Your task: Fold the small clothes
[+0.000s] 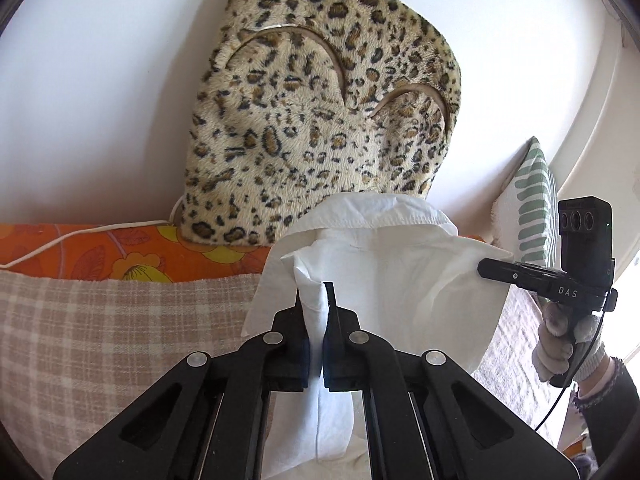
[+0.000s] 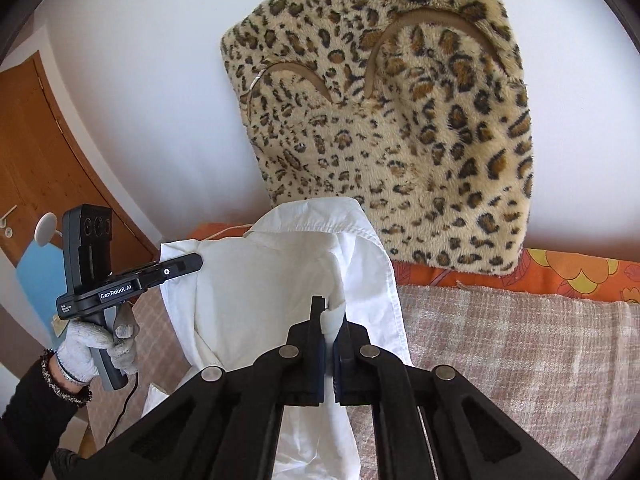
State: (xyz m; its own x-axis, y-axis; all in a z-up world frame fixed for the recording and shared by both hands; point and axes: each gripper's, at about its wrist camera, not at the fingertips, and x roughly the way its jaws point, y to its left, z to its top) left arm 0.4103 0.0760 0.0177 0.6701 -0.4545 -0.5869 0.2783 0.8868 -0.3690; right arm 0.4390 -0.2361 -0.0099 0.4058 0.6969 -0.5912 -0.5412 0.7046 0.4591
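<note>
A small white collared shirt hangs in the air between both grippers, above a checked pink blanket. My left gripper is shut on a bunched edge of the shirt, which also trails down below the jaws. In the left wrist view my right gripper clamps the shirt's far right edge, held by a gloved hand. In the right wrist view my right gripper is shut on a fold of the white shirt, and my left gripper pinches its left corner.
A leopard-print plush cover leans on the white wall behind. An orange floral sheet lies under it, with a white cord across. A green-striped cushion stands at the right. A wooden door is at the left.
</note>
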